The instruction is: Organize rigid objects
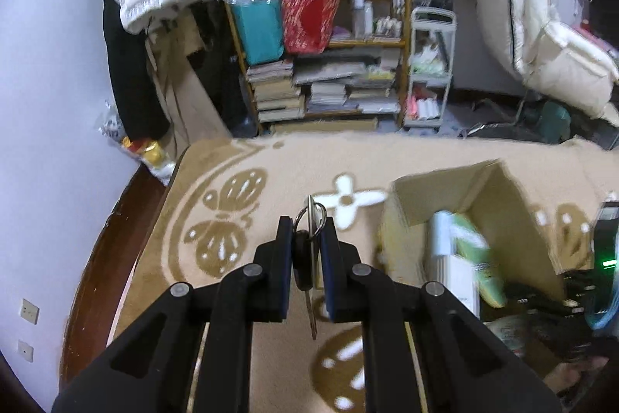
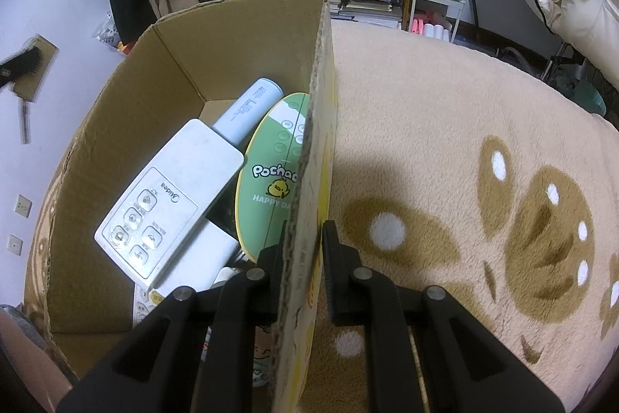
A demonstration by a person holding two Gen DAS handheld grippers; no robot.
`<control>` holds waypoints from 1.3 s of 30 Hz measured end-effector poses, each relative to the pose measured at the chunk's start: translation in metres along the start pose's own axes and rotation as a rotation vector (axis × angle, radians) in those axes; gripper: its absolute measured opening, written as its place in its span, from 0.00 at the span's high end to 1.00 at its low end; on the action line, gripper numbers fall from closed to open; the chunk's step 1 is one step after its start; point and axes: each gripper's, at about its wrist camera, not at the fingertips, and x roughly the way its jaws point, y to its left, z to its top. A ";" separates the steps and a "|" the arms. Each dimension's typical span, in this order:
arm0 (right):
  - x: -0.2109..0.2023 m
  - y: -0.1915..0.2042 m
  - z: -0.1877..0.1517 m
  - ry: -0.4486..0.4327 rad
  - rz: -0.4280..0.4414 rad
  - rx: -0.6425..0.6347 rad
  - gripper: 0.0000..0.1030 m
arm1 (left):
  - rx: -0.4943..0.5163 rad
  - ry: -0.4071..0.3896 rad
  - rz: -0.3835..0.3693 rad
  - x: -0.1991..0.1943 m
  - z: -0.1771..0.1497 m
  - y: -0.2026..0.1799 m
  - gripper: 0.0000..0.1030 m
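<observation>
A: What does the left claw [image 1: 307, 231] have?

B: It is clamped on a bunch of keys with a black plastic head and a metal ring [image 1: 308, 250]. The ring pokes out past the fingertips and a thin key blade hangs down between the fingers. The bunch is held above a beige plush blanket with a brown butterfly and white flower pattern [image 1: 247, 180].

A: And the open brown cardboard box [image 1: 499, 208]?

B: In the left wrist view it stands on the blanket to the right of the claw, near it but apart from it. It is blurred there, with white and green things inside.

A: The right claw [image 2: 303, 235]?

B: Its fingers straddle the right wall of the box, one inside and one outside, narrowed around the cardboard edge. I cannot tell whether the pads press on it.

A: What lies in the box?

B: A white Midea remote control with round buttons [image 2: 170, 196] leans on top. A pale blue cylinder [image 2: 249, 111] lies beyond it, and a green oval Pochacco board with a yellow rim [image 2: 271, 173] stands against the right wall.

A: Behind all that?

B: A crowded wooden shelf with stacked books [image 1: 321, 84] on the far side.
</observation>
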 end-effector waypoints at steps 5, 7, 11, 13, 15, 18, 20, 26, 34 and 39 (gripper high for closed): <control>-0.001 0.000 0.000 0.000 -0.001 0.002 0.87 | -0.001 -0.023 -0.051 -0.039 0.000 -0.027 0.88; -0.001 0.001 -0.001 0.000 -0.003 0.003 0.87 | 0.002 -0.019 -0.067 -0.045 -0.004 -0.038 0.88; -0.003 0.002 -0.003 -0.003 -0.014 -0.003 0.87 | 0.016 0.036 -0.123 -0.043 -0.021 -0.068 0.88; -0.004 0.004 -0.005 -0.004 -0.023 -0.012 0.87 | 0.034 0.055 -0.130 -0.040 -0.030 -0.081 0.88; -0.006 0.005 -0.006 -0.007 -0.025 -0.011 0.87 | 0.062 0.078 -0.116 -0.036 -0.039 -0.095 0.88; -0.009 0.006 -0.008 -0.012 -0.027 -0.009 0.87 | 0.076 0.101 -0.096 -0.032 -0.048 -0.105 0.87; -0.011 0.006 -0.009 -0.019 -0.027 -0.008 0.87 | 0.070 0.113 -0.085 -0.029 -0.052 -0.105 0.87; -0.028 0.009 -0.010 -0.052 -0.016 -0.004 0.85 | 0.018 0.131 -0.077 -0.030 -0.051 -0.091 0.83; -0.058 0.008 -0.013 -0.096 -0.028 -0.007 0.85 | -0.006 0.123 -0.069 -0.049 -0.056 -0.075 0.69; -0.088 0.008 -0.020 -0.151 -0.016 0.004 0.57 | 0.000 0.093 -0.044 -0.066 -0.062 -0.066 0.51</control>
